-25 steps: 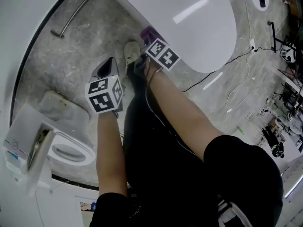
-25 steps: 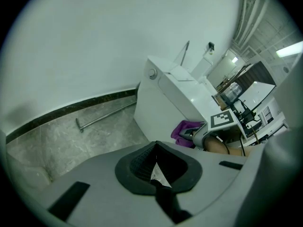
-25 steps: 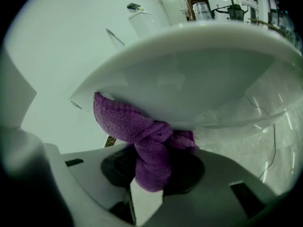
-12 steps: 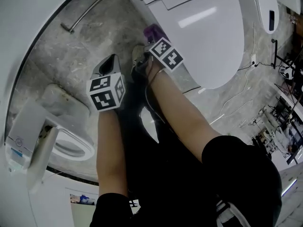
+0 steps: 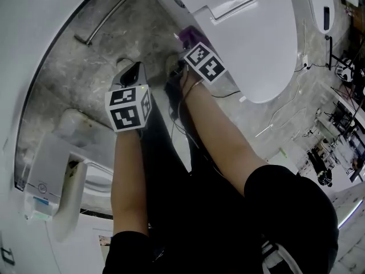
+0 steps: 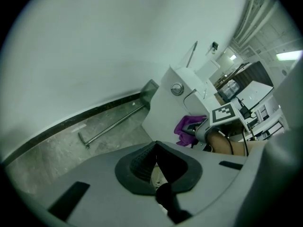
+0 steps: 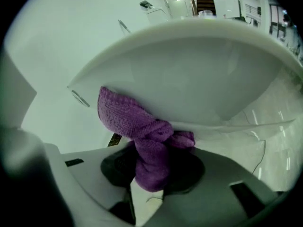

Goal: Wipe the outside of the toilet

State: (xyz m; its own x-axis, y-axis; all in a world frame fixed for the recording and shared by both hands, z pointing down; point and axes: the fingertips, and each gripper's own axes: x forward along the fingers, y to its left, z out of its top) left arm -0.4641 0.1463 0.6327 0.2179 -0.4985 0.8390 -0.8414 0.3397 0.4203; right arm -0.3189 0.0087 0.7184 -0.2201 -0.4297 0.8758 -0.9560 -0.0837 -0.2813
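Pressing a purple cloth [image 7: 138, 123] to the outside of a white toilet [image 5: 251, 44], a person works with two hand-held tools. Left of the toilet, the left tool [image 5: 133, 73] hangs over the stone floor [image 5: 80, 73], its pads drawn together with nothing between them, apparently kept aside so the working arm has room. Hard against the toilet, the right tool [image 5: 183, 51] is clamped on the bunched cloth and holds it to the outer wall below the rim, a grip that seems meant to let the fabric fold around the curve.

The head view shows only a scrap of purple beyond the right tool's marker cube [image 5: 204, 61]. The right gripper view shows the cloth spread against the porcelain just under the overhanging rim. Only the left gripper view shows the round button [image 6: 177, 89] on the toilet's rear housing. It also gives the plainest look at a metal bar [image 6: 113, 124] lying on the floor left of the toilet.
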